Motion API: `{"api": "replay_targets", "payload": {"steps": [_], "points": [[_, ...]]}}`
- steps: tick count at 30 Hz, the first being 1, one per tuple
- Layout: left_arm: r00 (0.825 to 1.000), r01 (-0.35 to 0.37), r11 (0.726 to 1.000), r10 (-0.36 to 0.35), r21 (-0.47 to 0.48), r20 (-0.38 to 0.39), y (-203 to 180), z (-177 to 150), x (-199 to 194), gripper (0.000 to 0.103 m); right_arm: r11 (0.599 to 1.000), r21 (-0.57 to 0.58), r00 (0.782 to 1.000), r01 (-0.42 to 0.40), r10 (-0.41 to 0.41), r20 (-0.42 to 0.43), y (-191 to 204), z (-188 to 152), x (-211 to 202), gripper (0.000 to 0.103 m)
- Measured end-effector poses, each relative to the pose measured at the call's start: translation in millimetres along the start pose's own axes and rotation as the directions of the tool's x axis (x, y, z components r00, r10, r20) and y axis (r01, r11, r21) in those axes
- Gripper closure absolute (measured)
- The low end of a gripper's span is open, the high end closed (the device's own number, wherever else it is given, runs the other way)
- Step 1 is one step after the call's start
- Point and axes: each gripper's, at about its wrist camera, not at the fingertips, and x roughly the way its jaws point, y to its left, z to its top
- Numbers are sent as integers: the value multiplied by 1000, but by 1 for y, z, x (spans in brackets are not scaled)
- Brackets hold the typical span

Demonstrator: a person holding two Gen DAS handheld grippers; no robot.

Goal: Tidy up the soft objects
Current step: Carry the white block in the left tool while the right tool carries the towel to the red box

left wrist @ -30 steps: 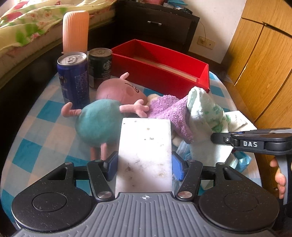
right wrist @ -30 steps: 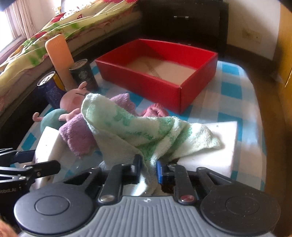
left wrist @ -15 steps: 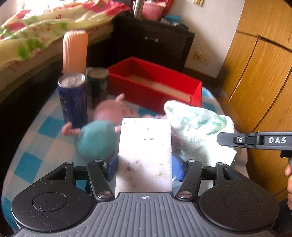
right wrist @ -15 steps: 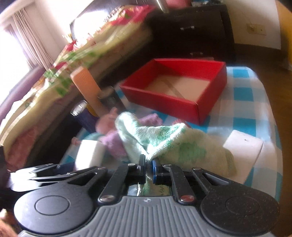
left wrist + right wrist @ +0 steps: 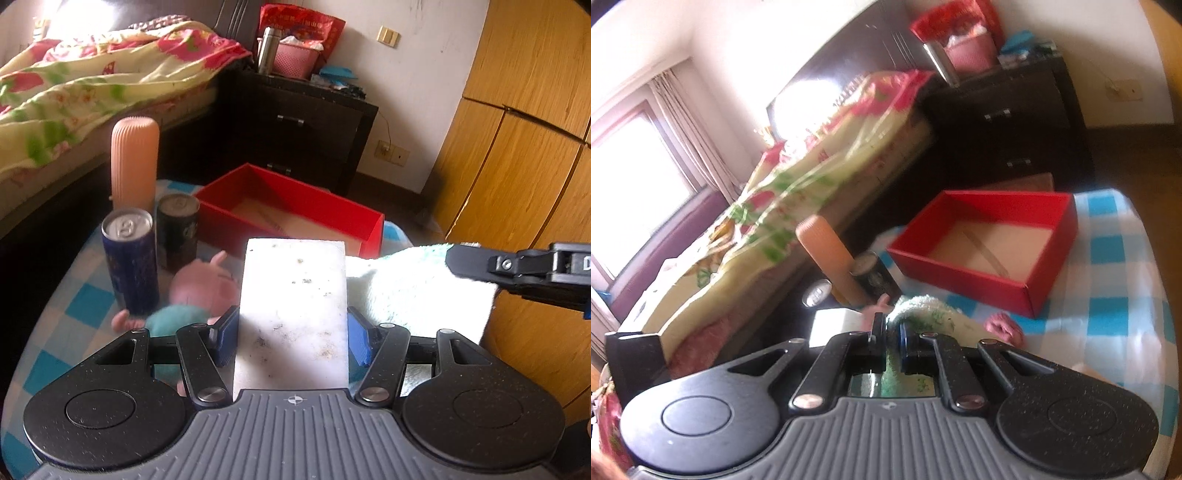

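My left gripper (image 5: 291, 341) grasps sponge (image 5: 293, 314), right gripper (image 5: 892, 341) clenched on towel (image 5: 925, 314); box (image 5: 964, 275) ahead empty, pig toy (image 5: 192, 299) left below.

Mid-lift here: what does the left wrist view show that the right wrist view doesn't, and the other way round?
Left wrist only: the left tool gripping the sponge full on, the blue can whole, and the plush pig lying by the cans.

Right wrist only: the right tool shut on the towel, the window, and a pink cloth on the tablecloth.

Both: the red box with nothing in it, the dark can, the peach bottle, the bed and the dark cabinet.
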Motion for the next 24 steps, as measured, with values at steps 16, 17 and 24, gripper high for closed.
{"api": "replay_targets", "payload": {"steps": [16,17,24], "points": [[989,10,1000,-11,11,148,-15,69,11,44,998,-45,984,-41,48,169,16,54,-2,103],[988,10,1000,-12,12,156,-16,74,13,44,998,-47,983,-43,50,179,16,57,-1,103],[982,-4,999,-4,45,189,-28,100,35,44,998,-60,972,-20,33,234,13,84,15,103]]}}
